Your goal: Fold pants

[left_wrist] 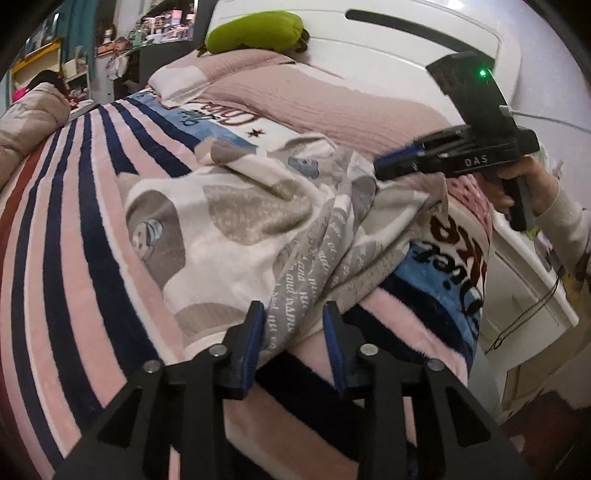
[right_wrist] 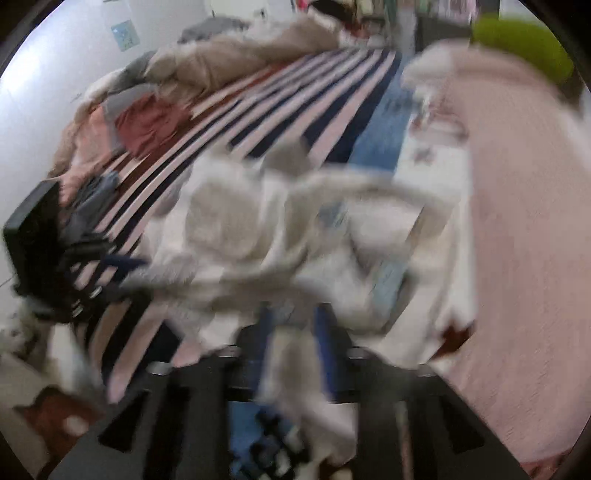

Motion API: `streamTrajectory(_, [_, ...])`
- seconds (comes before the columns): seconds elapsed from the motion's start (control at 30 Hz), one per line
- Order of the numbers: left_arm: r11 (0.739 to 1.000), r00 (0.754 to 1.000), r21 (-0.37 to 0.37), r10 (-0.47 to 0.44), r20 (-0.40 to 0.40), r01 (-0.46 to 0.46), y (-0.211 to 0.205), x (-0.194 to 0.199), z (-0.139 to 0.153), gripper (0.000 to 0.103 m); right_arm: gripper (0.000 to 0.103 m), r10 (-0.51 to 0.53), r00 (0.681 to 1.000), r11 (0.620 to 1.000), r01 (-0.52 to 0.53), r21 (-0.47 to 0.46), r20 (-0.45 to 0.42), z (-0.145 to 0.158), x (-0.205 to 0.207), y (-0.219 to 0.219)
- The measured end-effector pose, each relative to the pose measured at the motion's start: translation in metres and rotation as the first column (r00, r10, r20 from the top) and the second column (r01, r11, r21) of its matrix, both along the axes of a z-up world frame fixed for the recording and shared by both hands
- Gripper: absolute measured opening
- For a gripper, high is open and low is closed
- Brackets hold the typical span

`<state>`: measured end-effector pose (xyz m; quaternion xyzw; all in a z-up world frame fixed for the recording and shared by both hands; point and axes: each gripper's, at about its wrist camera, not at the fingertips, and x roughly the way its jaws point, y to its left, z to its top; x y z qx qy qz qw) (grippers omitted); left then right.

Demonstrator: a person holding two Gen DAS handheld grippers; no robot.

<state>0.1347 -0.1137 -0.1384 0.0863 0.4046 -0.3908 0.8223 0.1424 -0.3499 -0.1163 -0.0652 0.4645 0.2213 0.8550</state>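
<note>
Pants (left_wrist: 236,221) bunched near bed's (left_wrist: 74,206) right edge; left tool (left_wrist: 295,332) and right tool (right_wrist: 291,332) each clamp fabric. Advise raising both evenly, tensioning to flatten before laying.

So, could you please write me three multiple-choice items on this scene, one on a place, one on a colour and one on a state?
1. Where does the lime-green cushion lie?
A. at the head of the bed, beyond the dusty-pink ribbed pillow
B. on the floor
C. between the left gripper's fingers

2. Which colours stripe the fleece blanket?
A. green and yellow
B. navy and pink
C. black and orange

3. What is between the left gripper fingers?
A. nothing
B. a cable
C. a bunch of the cream and grey printed pants

Answers: A, it rests past the pillow; B, its bands show both; C, printed cloth fills the gap.
</note>
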Motion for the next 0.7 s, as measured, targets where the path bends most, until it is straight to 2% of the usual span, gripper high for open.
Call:
streamTrajectory(0.03, [1.000, 1.000, -0.001, 0.009, 0.006, -0.009, -0.001, 0.001, 0.002, 0.032, 0.050, -0.034, 0.998, 0.998, 0.037, -0.051, 0.056, 0.007, 0.006, 0.004])
streamTrajectory(0.07, [1.000, 1.000, 0.002, 0.016, 0.011, -0.016, -0.002, 0.002, 0.004, 0.032, 0.059, -0.063, 0.996, 0.996, 0.068, -0.065, 0.066, 0.010, 0.011, 0.005])
streamTrajectory(0.13, [1.000, 1.000, 0.004, 0.018, 0.011, -0.018, -0.006, 0.006, 0.006, 0.032, 0.068, -0.127, 0.991, 0.991, 0.128, -0.038, 0.035, 0.009, 0.029, 0.006])
streamTrajectory(0.2, [1.000, 1.000, -0.007, 0.010, -0.002, -0.010, -0.009, 0.009, 0.005, 0.032, 0.069, -0.133, 0.991, 0.991, 0.133, -0.017, 0.010, 0.003, 0.046, 0.008])
streamTrajectory(0.27, [1.000, 1.000, -0.011, 0.012, -0.020, -0.012, -0.012, 0.014, 0.002, 0.032, 0.069, -0.098, 0.995, 0.994, 0.098, -0.046, 0.000, -0.011, 0.056, 0.013])
streamTrajectory(0.3, [1.000, 1.000, -0.008, 0.014, -0.023, -0.015, -0.013, 0.016, 0.001, 0.032, 0.067, -0.086, 0.996, 0.994, 0.085, -0.064, -0.021, -0.020, 0.059, 0.015])
streamTrajectory(0.37, [1.000, 0.999, -0.002, 0.016, -0.029, -0.016, -0.016, 0.019, -0.001, 0.032, 0.023, -0.048, 0.996, 0.999, 0.047, -0.028, -0.073, -0.032, 0.058, 0.013])
streamTrajectory(0.4, [1.000, 0.999, -0.002, 0.012, -0.032, -0.012, -0.016, 0.019, -0.002, 0.032, 0.018, -0.026, 0.995, 1.000, 0.026, -0.001, -0.093, -0.035, 0.053, 0.011])
streamTrajectory(0.47, [1.000, 0.999, 0.000, 0.001, -0.044, -0.001, -0.019, 0.020, -0.003, 0.032, 0.010, -0.007, 0.997, 1.000, 0.008, 0.017, -0.071, -0.033, 0.038, 0.005])
streamTrajectory(0.57, [1.000, 0.998, 0.009, 0.002, -0.060, -0.001, -0.022, 0.020, -0.005, 0.032, 0.009, -0.002, 0.999, 0.998, 0.005, 0.058, -0.047, -0.024, 0.012, -0.010])
streamTrajectory(0.7, [1.000, 0.998, 0.019, 0.000, -0.062, 0.001, -0.022, 0.014, -0.007, 0.032, 0.009, -0.015, 0.998, 0.995, 0.022, 0.095, -0.069, -0.026, -0.019, -0.018])
